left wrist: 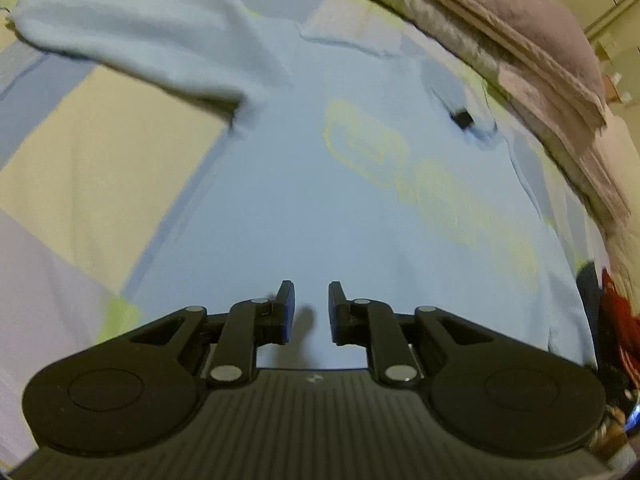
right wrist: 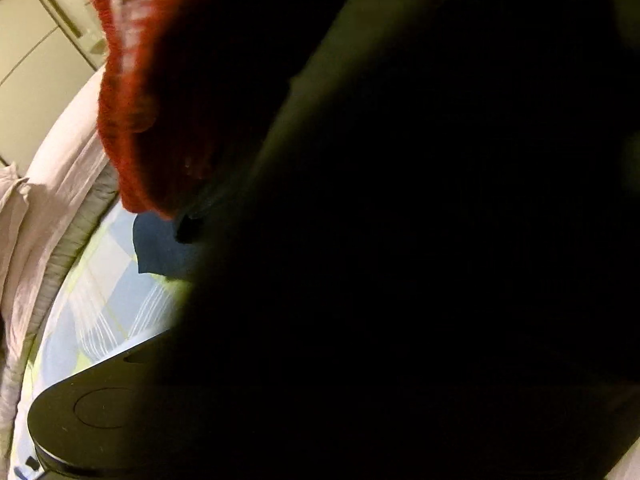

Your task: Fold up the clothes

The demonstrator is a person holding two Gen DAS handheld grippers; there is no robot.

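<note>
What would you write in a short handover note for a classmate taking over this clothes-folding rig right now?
Left gripper: jaws slightly apart, nothing between them, above the light blue shirt.
Right gripper: fingers hidden behind dark fabric; state unclear.
Shirt lies spread on the patchwork bedsheet, one sleeve out to the side. Red knit garment and dark clothes wait beside it.
Done: shirt laid out.
Left: fold sleeves and body, then the other clothes.

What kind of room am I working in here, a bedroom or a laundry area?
Most likely a bedroom. The light blue shirt lies spread on a patchwork bedsheet, a folded pinkish blanket is piled along its edge, and pale cupboard doors stand behind.
</note>
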